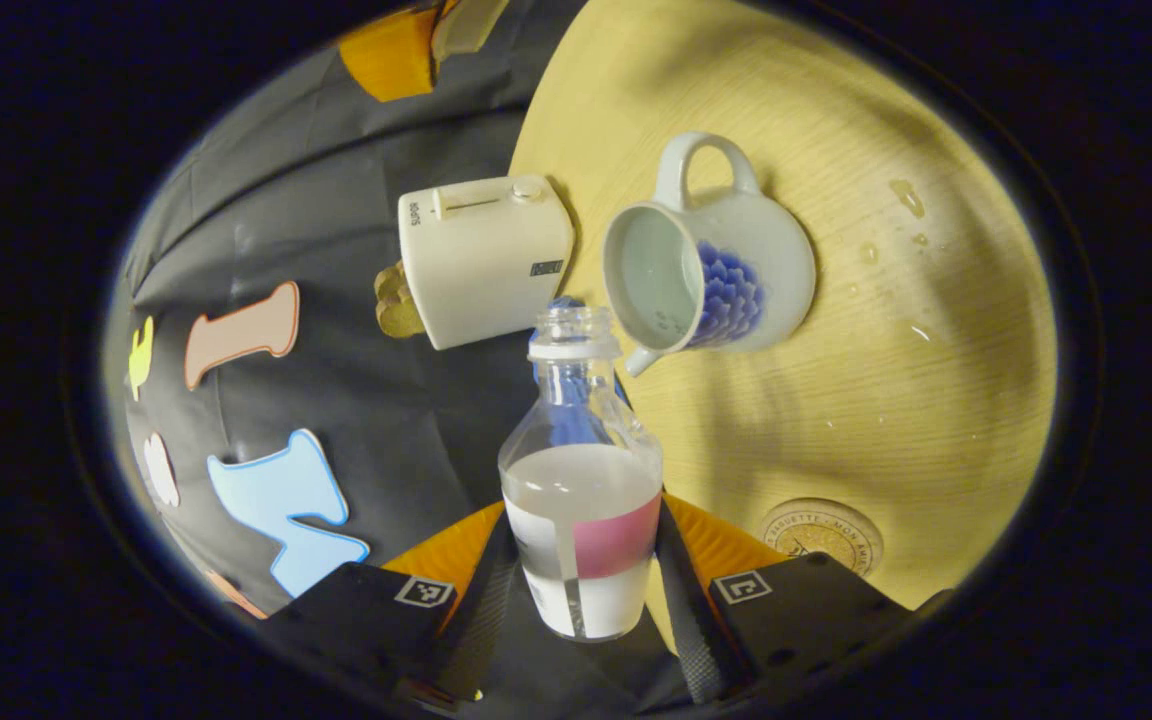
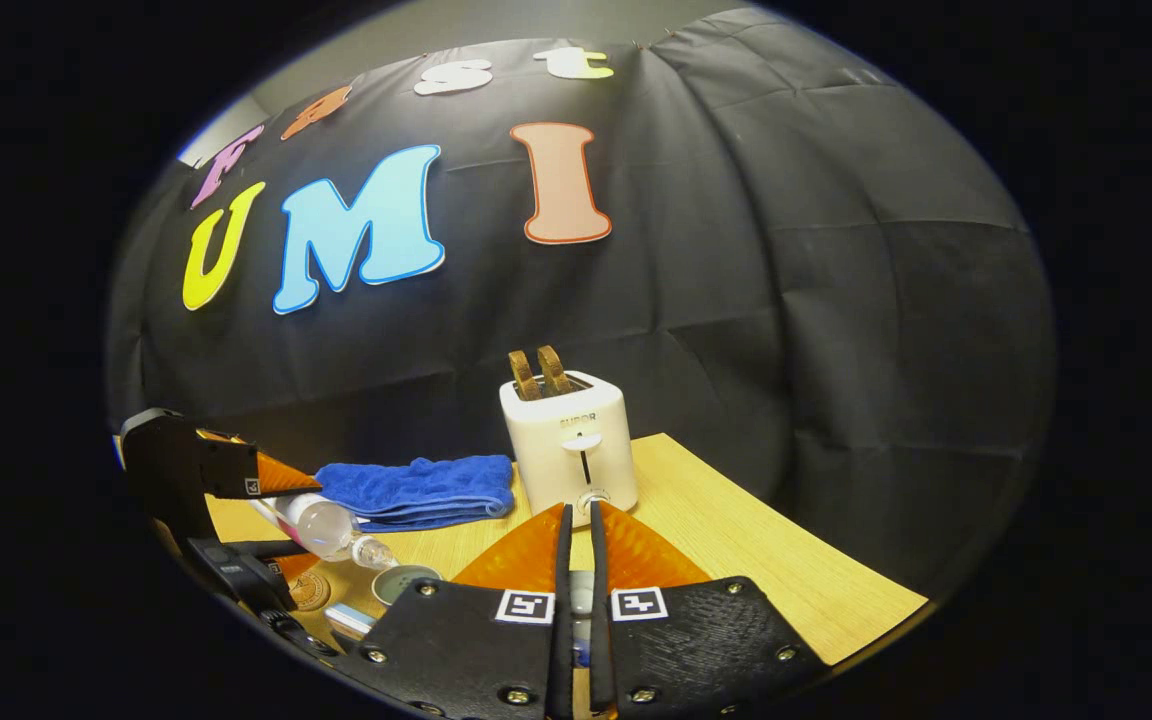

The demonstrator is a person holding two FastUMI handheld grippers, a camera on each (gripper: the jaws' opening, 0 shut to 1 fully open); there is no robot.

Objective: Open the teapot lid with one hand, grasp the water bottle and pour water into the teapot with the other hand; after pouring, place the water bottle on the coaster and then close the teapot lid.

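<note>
Clear plastic water bottle, uncapped and part full, sits clamped between the left tongs, its neck tilted toward the open teapot on the wooden surface. A round coaster lies near. The right tongs are nearly together on something small; what it is, I cannot tell. A toaster stands beyond.

Light wood-grain tabletop, corner toward right of right gripper view. Creased black cloth wall directly behind. Strip of pale grey room wall above cloth. Water droplets on tabletop in left gripper view. Lighting dim, soft shadows.
</note>
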